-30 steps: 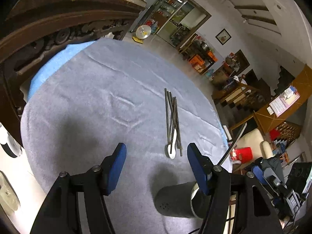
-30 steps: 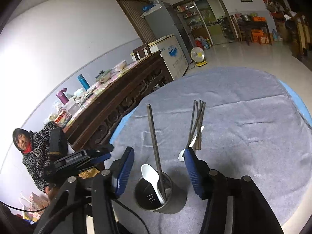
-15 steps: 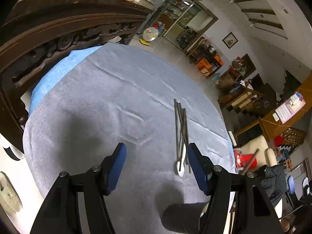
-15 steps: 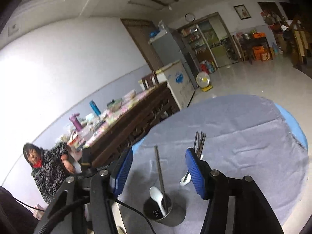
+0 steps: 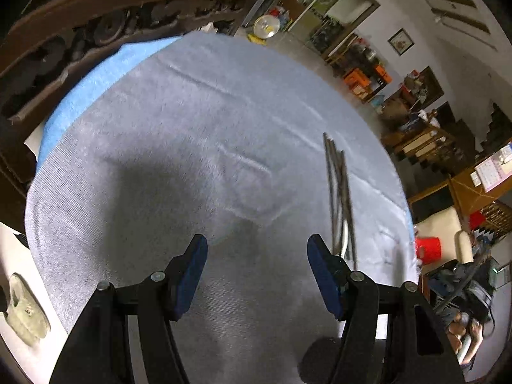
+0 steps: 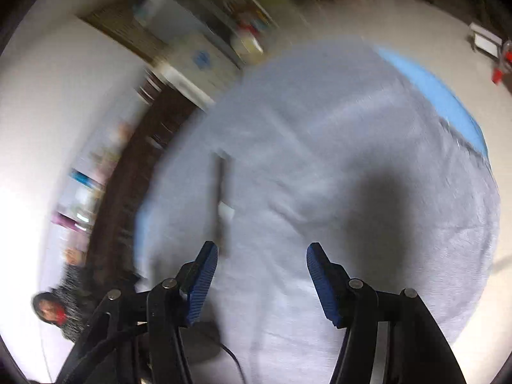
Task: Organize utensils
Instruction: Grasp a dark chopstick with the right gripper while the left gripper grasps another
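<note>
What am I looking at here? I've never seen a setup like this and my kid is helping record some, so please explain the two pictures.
There is no robot arm: a person holds a hand tool with two-fingered tongs in each hand, and a wide-angle camera on each tool looks out along its fingers. One picture comes from the left tongs, the other from the right tongs; the blue strips are their grip pads.

Both look down on a round table under a grey cloth. On it lies a bundle of chopsticks, seemingly with a spoon; the right view is blurred. A dark cylinder, probably a utensil holder, shows at the left view's bottom edge.

Nothing is held: the left tongs are open, and the right tongs are closing slightly on empty air.
</note>
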The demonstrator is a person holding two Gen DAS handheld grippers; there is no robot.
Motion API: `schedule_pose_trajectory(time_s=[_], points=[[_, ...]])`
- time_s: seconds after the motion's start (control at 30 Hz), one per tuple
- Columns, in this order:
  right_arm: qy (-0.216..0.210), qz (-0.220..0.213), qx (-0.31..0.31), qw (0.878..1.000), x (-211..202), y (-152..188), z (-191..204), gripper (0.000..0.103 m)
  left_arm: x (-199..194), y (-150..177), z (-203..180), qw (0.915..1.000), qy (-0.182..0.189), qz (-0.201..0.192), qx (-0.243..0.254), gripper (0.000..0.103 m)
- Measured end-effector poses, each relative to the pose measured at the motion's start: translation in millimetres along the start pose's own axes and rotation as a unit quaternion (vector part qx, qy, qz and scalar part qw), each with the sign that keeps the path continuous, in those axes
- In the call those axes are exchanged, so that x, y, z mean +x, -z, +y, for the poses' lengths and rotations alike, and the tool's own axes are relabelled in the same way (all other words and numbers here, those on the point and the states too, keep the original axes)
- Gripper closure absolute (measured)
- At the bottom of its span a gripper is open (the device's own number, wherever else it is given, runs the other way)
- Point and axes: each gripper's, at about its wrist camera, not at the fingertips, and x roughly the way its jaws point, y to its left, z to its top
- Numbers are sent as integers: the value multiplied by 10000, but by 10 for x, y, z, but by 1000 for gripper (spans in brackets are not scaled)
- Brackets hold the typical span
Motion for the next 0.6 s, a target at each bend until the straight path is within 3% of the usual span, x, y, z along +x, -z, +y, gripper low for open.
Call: schedule_pose_trajectory(time_s=[0.07,0.17,0.47,0.6], points=[[355,363,47,9987,271,-119,-65,47,73,-1,1,10000,-33,83,6,37],[528,808,75,9953,583,-249,-71,54,173,10,-7,9997,-100,193,54,37],[431,1528,-411,9865,1703,-954,779,70,255,54,15,9994,-149,318,45,37],[464,1652,-476,9840,2117,-1141,1031,73,274,36,31,9992,-193,354,76,37]])
